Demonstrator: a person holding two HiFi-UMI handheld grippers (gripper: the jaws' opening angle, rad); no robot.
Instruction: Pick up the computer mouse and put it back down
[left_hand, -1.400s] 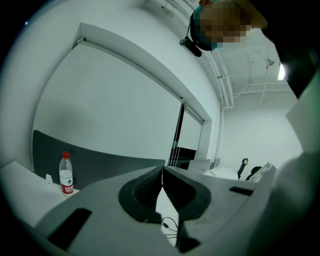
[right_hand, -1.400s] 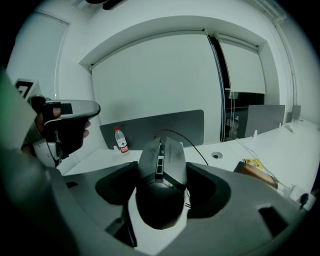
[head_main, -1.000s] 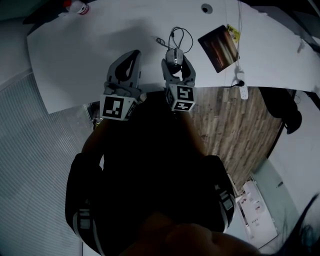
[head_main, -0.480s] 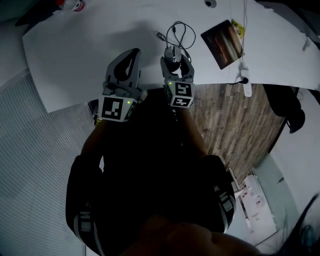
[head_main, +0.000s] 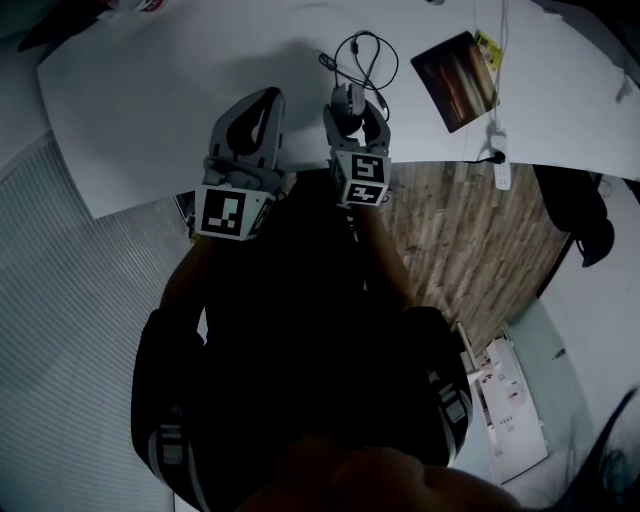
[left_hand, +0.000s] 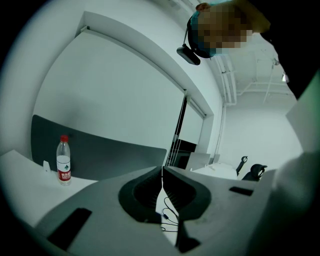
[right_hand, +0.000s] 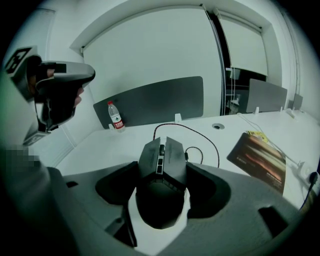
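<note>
Closest in, the two grippers are held side by side over the near edge of the desk (head_main: 150, 110). The left gripper (left_hand: 161, 175) is idle: its jaws are pressed together with only a hairline slit between them and nothing inside.

The right gripper (head_main: 355, 120) does the work. Its jaws are closed on the mouse (right_hand: 162, 157), one against each flank, with the wheel and buttons poking out past the tips and the rounded back lying deep in the gap.

Over the last second little has changed in that hold. The right gripper has crept a touch forward and the mouse has gone with it, still clamped the same way, while the left gripper has kept its place alongside. I read that as the grasp being finished and the lift just starting or about to start. White desktop shows under the mouse, but I cannot tell whether it has left the surface yet.

Beyond the jaws the cable (head_main: 365, 55) loops loosely on the desk, slack enough not to pull. Further to the right lies the mouse pad (head_main: 455, 65), well apart from the mouse, and at the far back a water bottle (right_hand: 116, 116) stands upright.
</note>
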